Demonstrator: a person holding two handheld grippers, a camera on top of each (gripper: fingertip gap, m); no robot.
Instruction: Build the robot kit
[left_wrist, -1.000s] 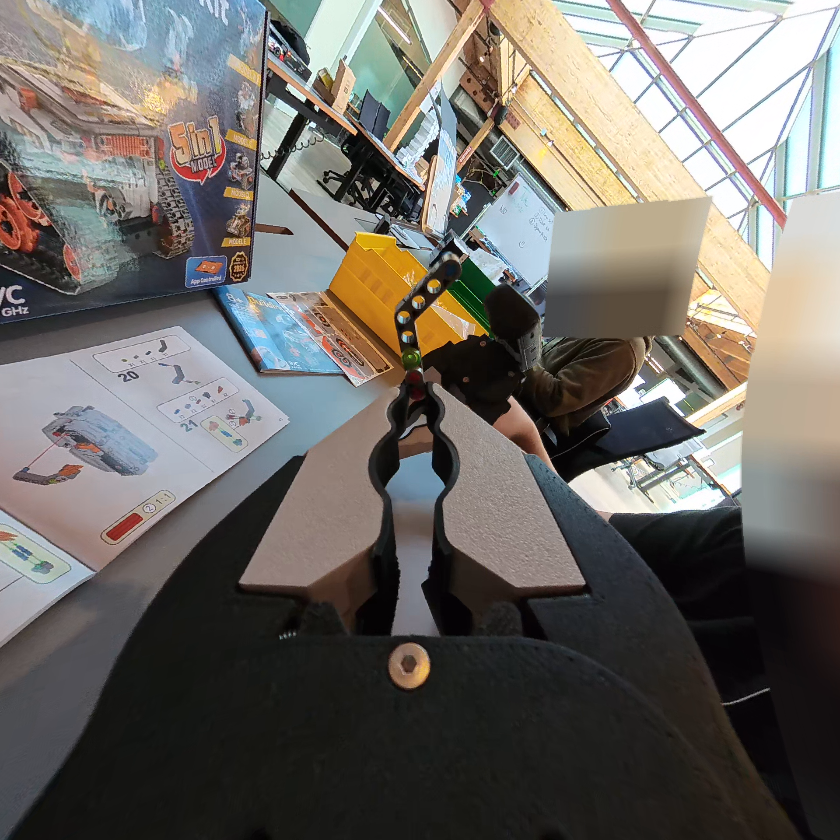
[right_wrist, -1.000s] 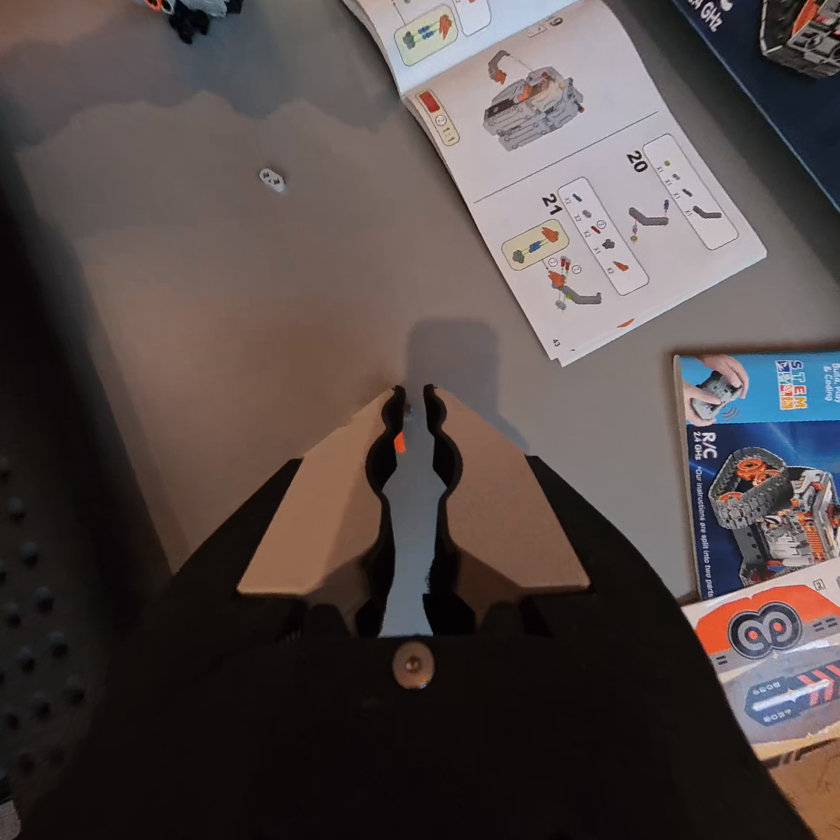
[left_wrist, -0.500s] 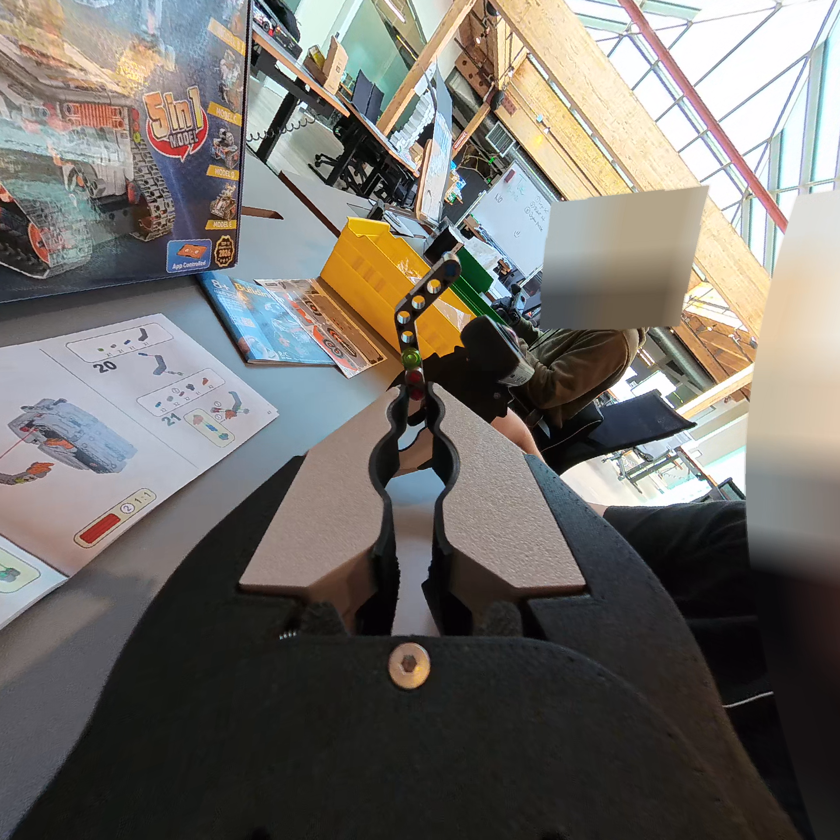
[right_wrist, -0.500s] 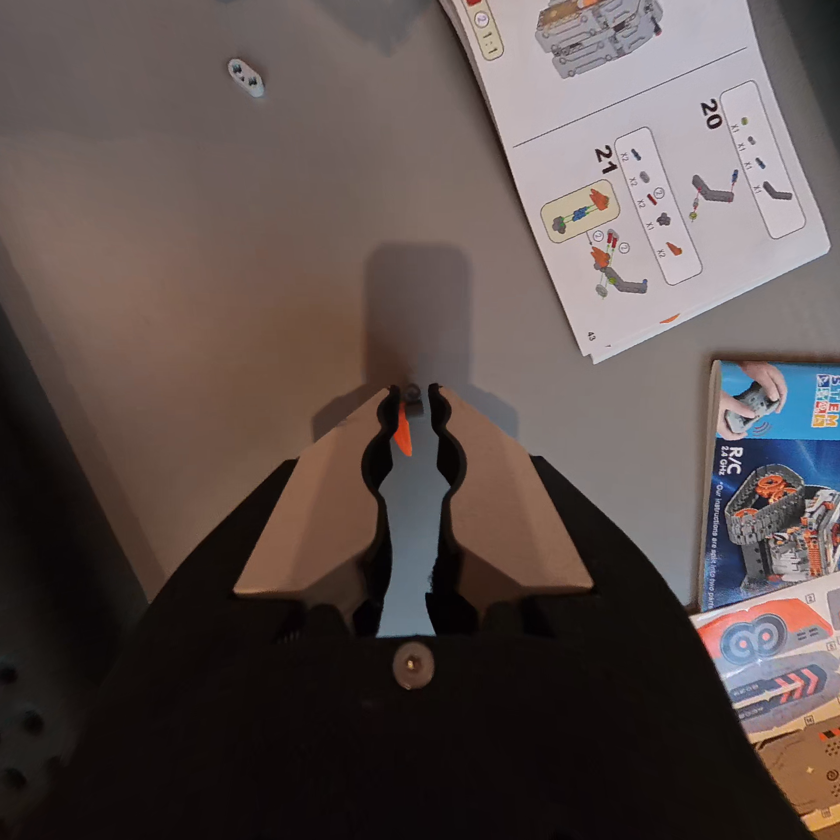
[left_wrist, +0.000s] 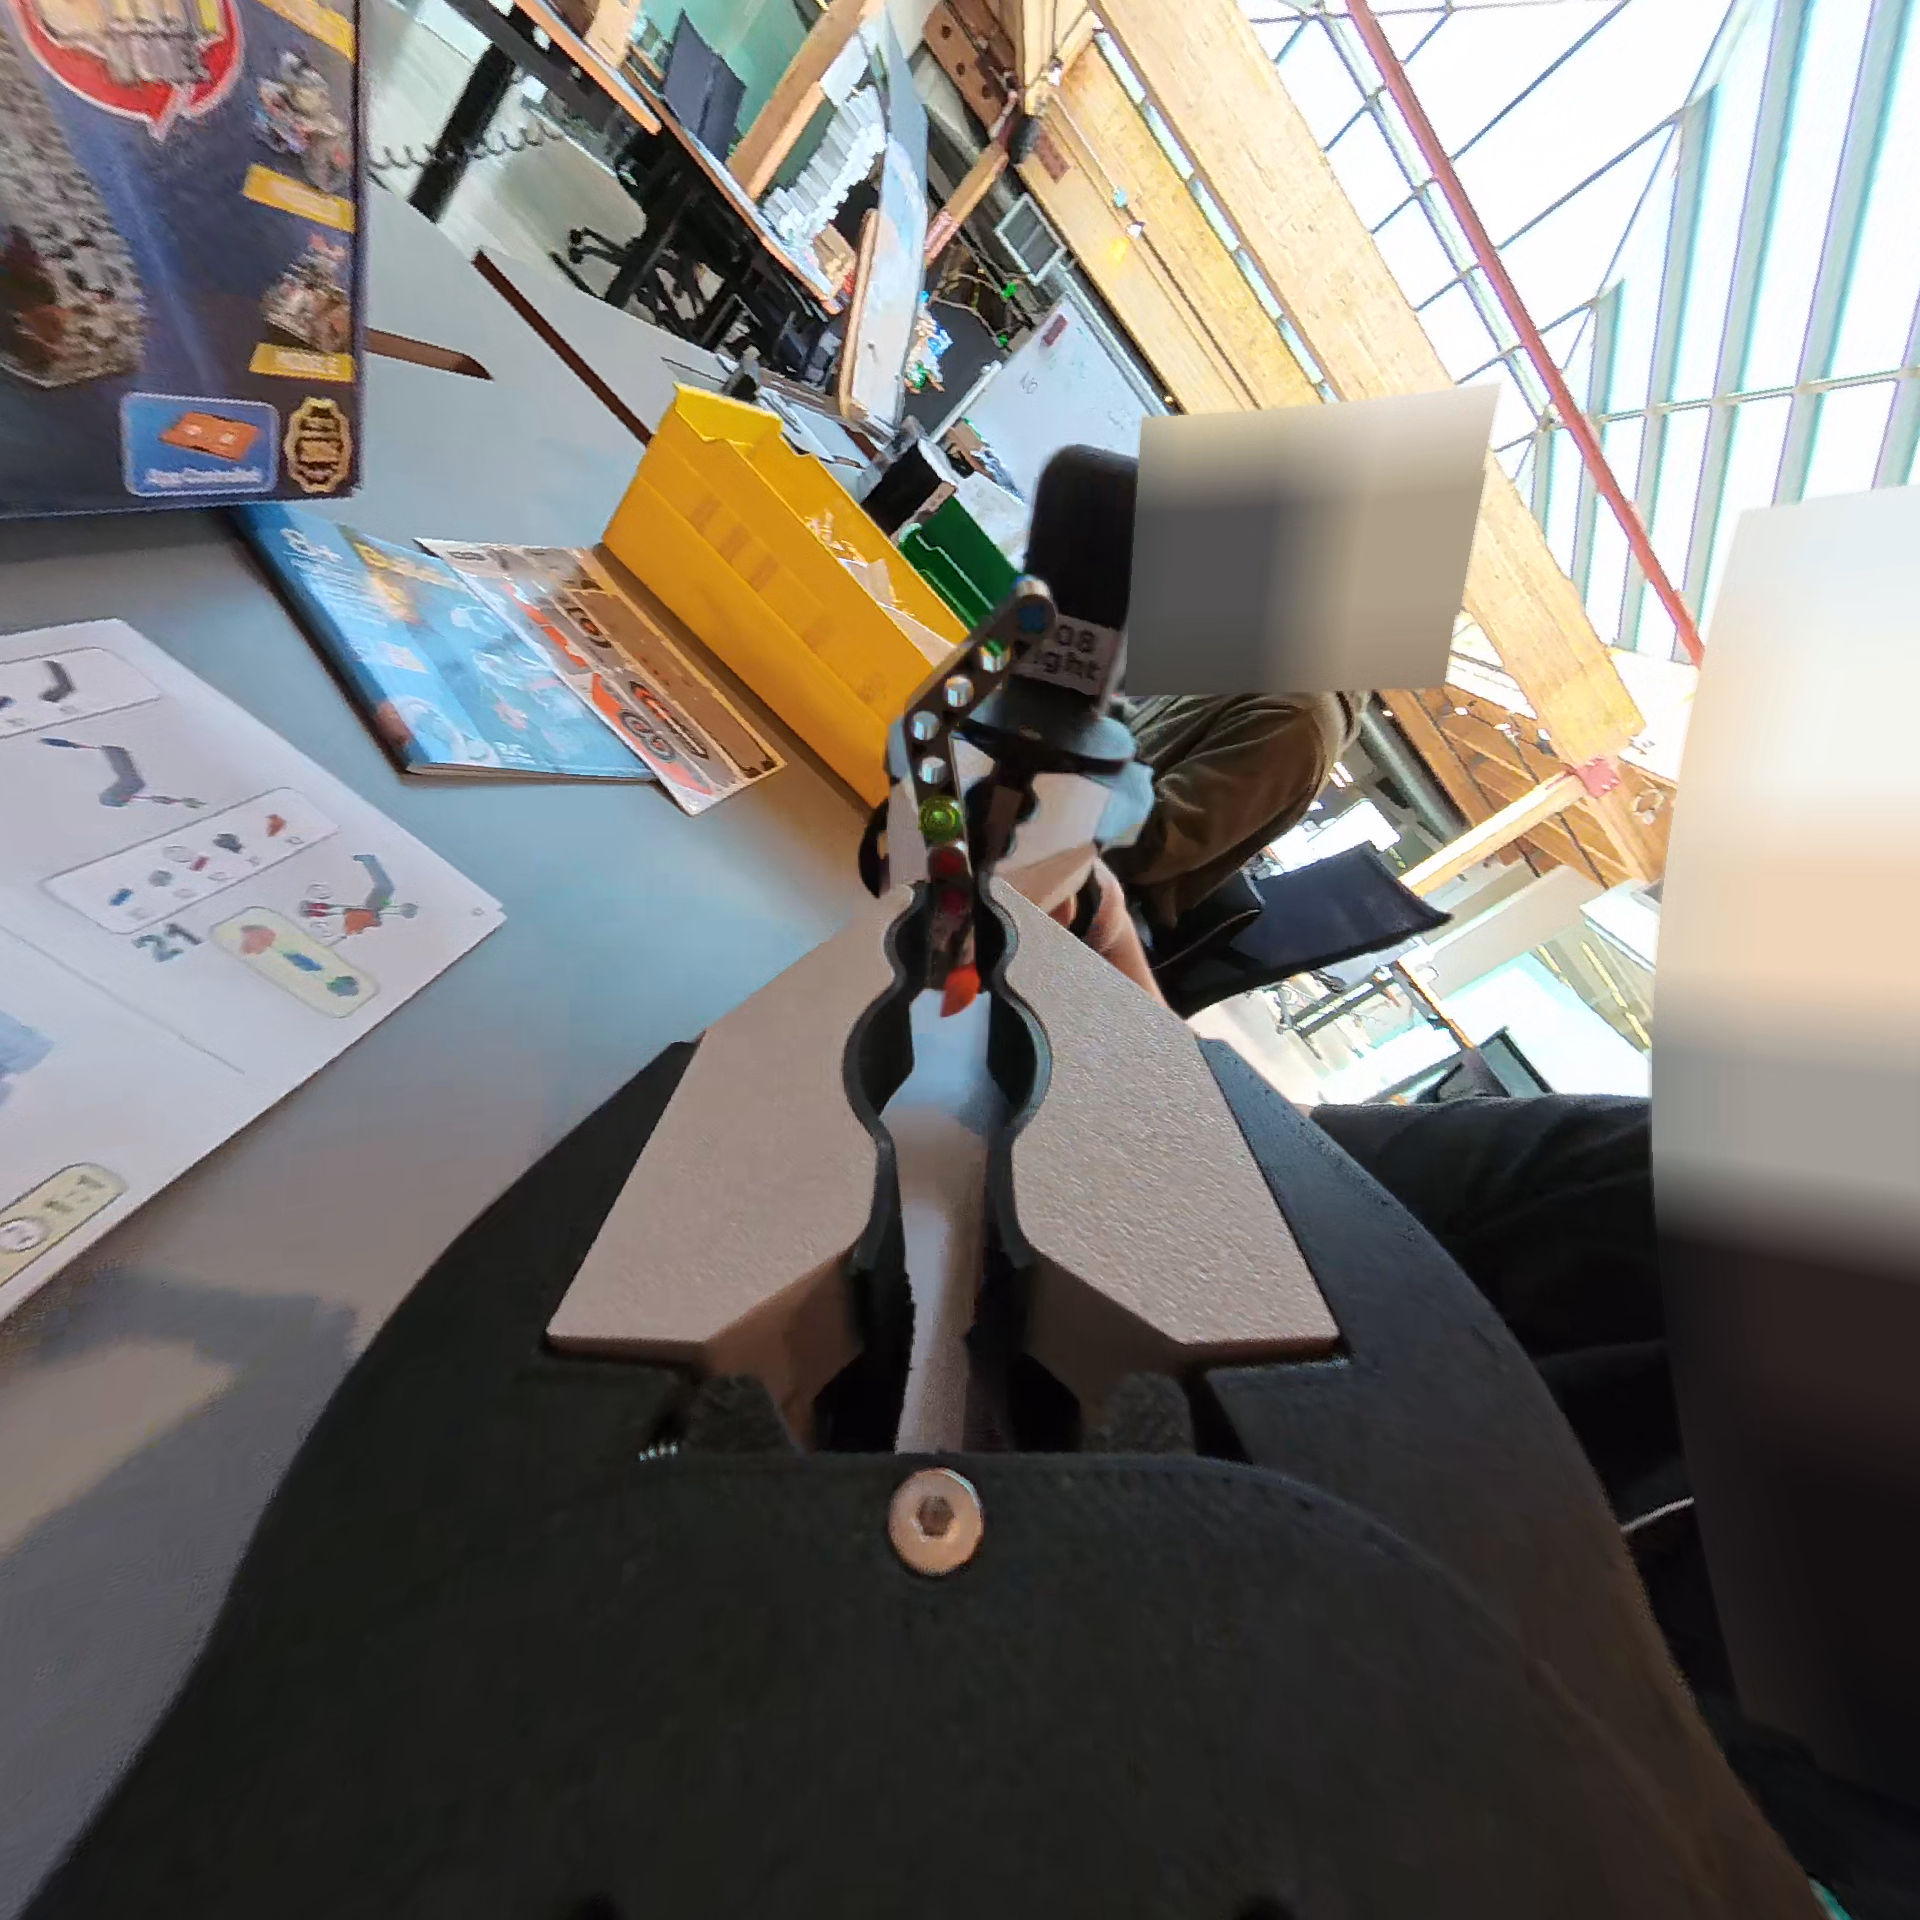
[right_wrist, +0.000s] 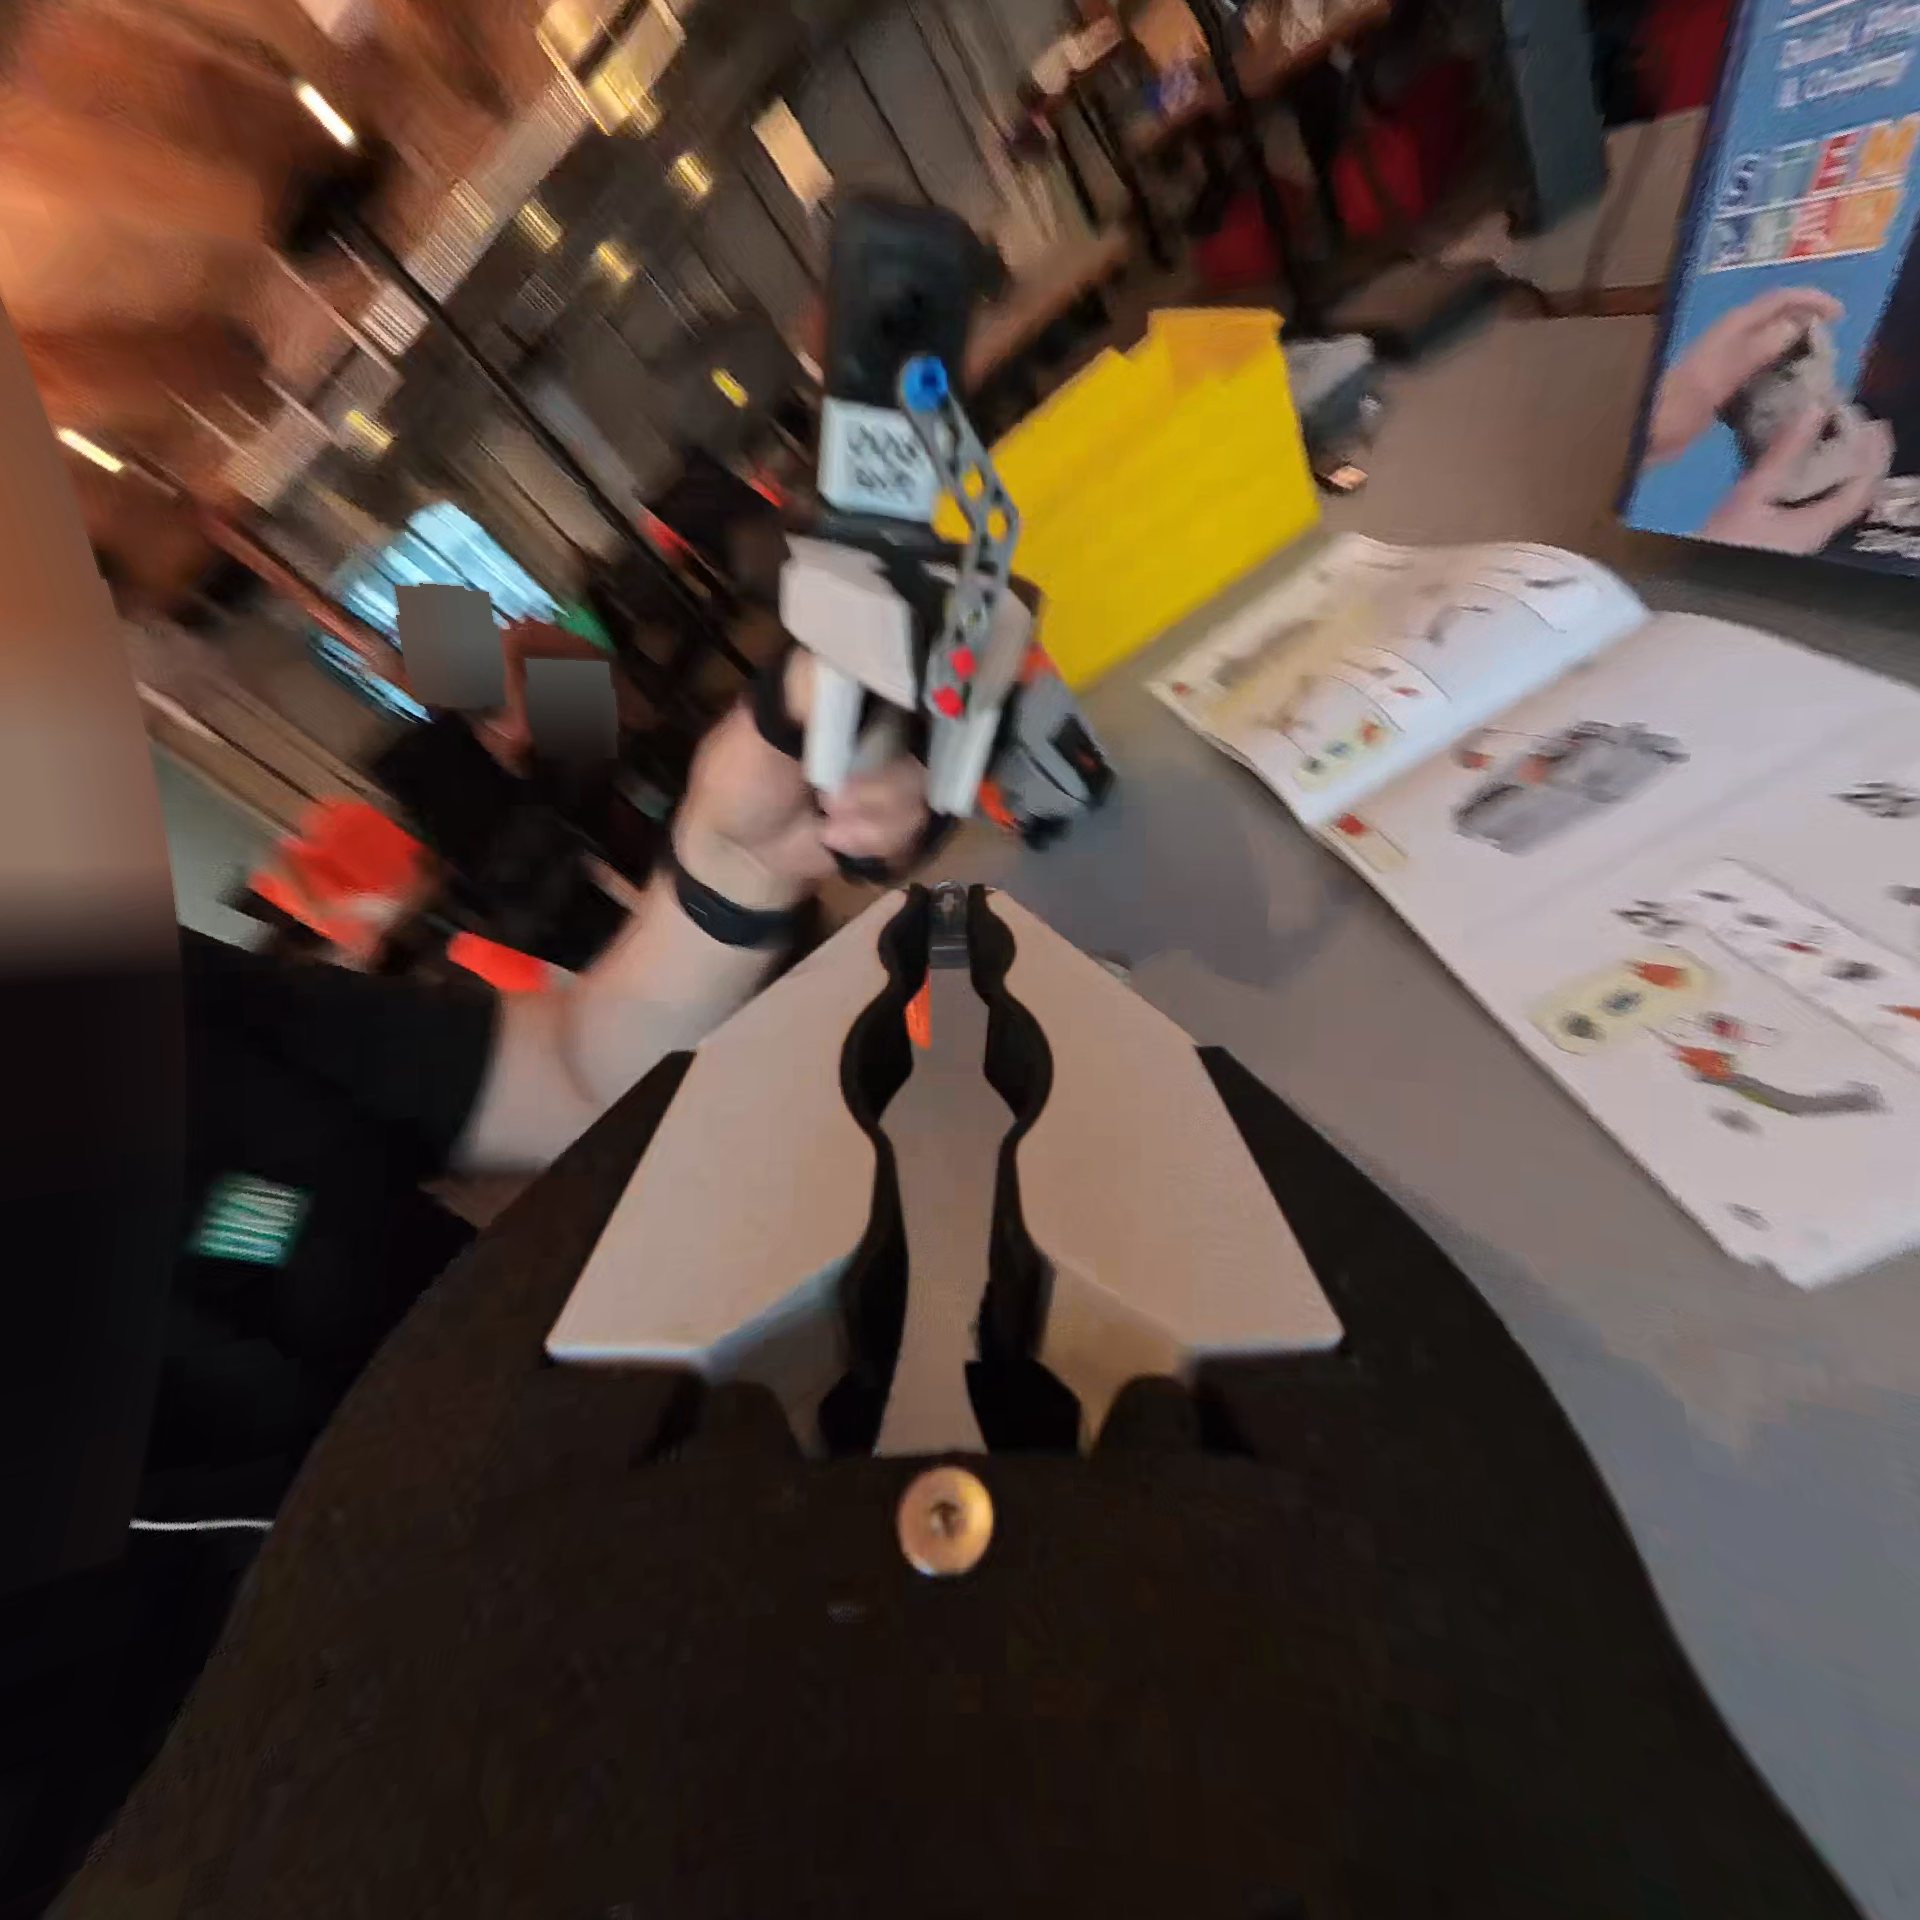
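Observation:
My left gripper (left_wrist: 948, 899) is shut on the lower end of a bent dark grey beam (left_wrist: 935, 727) with holes. The beam carries a green pin, red pins and a blue pin at its top, and stands up above the table. My right gripper (right_wrist: 943, 906) is shut on a small grey piece with an orange part (right_wrist: 921, 1013). It points at the left gripper (right_wrist: 899, 769), which a hand holds, and at the beam (right_wrist: 982, 540). In the left wrist view the right gripper (left_wrist: 997, 831) is close behind the beam. An orange tip (left_wrist: 958, 992) shows in the gap below the beam.
An open instruction booklet (left_wrist: 208, 831) (right_wrist: 1558, 831) lies on the grey table. A yellow bin (left_wrist: 769, 592) (right_wrist: 1153, 488), a blue leaflet (left_wrist: 447, 665) and a big toy box (left_wrist: 177, 239) stand around. A partly built grey and orange model (right_wrist: 1049, 748) sits behind the left gripper. A seated person (left_wrist: 1226, 769) is beyond the table edge. There is about 4 cm between the tips of the two grippers.
My right gripper has swung up from looking down at the table to face the left gripper, carrying the small piece. In the left view it has come close behind the beam.

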